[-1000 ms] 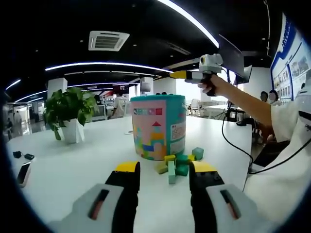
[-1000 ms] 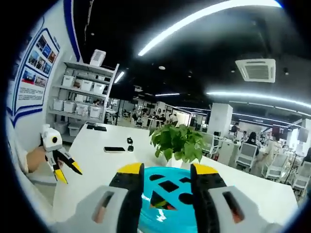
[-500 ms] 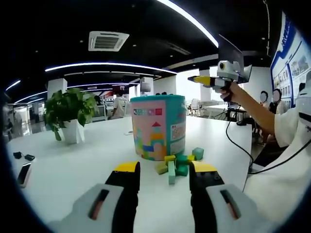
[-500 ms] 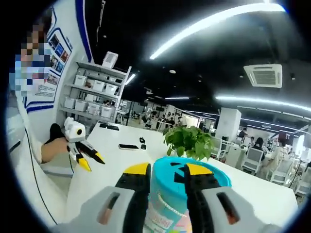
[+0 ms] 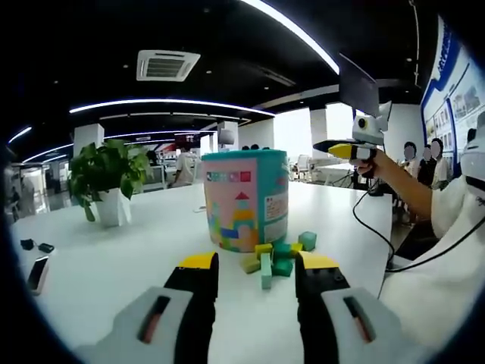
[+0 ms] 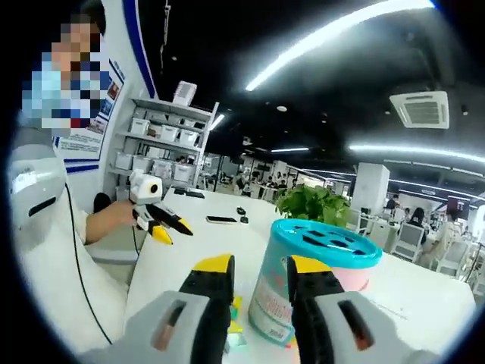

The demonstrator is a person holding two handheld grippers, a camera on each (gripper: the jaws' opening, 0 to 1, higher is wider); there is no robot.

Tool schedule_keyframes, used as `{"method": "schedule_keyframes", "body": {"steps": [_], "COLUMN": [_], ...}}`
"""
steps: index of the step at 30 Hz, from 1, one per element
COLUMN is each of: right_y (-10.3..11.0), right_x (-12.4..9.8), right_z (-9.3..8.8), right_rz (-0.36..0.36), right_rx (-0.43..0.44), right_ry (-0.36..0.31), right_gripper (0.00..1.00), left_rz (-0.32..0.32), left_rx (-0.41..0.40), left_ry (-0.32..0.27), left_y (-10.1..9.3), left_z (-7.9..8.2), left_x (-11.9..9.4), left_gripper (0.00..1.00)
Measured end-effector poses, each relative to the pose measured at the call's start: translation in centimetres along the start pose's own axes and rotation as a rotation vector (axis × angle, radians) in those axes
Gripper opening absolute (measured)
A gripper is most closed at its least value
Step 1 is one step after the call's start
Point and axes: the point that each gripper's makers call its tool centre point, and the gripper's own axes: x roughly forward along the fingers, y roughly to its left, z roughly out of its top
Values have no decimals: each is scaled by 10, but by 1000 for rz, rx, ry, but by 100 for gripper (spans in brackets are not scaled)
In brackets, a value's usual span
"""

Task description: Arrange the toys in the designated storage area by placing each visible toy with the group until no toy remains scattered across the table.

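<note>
White table in an open office, blocks beside the tub.
Blocks [image 5: 274, 256] touch the toy tub [image 5: 247, 197] mid-frame on the table [image 5: 98, 265]; potted plant [image 5: 108, 178] left. Left gripper [image 5: 256, 267] and right gripper [image 6: 259, 267] both released, empty.

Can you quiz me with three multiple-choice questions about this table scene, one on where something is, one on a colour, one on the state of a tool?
1. Where do the loose blocks lie?
A. On the table at the foot of the bucket
B. Beside the potted plant
C. On the bucket's lid

2. What colour is the bucket's lid?
A. Red
B. Teal
C. White

3. What is the left tool doing?
A. Clamped on a block
B. Open, holding nothing
C. Gripping the plant

Answers: 1 A, the blocks lie against the bucket's base. 2 B, the lid with shape holes is teal. 3 B, a wide gap shows between its yellow tips, with the blocks beyond them.
</note>
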Motion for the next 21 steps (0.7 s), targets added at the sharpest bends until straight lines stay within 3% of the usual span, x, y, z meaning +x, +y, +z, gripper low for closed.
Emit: {"method": "schedule_keyframes", "body": {"steps": [4,13,17,21], "right_y": [1,8,13,16], "right_x": [-4,-7,-8,-10], "right_z": [-22,-46,-52,-50], "right_rz": [-9,10,7,-10], "right_rx": [7,60,81,99], "right_ry": [28,27,22,-8], "right_gripper": [29,30,29,28], "left_rz": [1,3,21,29], "left_rx": [-2,0,80,35], "left_ry": [-2,5,86,68], "left_y": [0,1,2,1], "left_z": [0,-2,-20,-27], "left_x": [0,1,7,19], "left_gripper": [41,41,31,30]}}
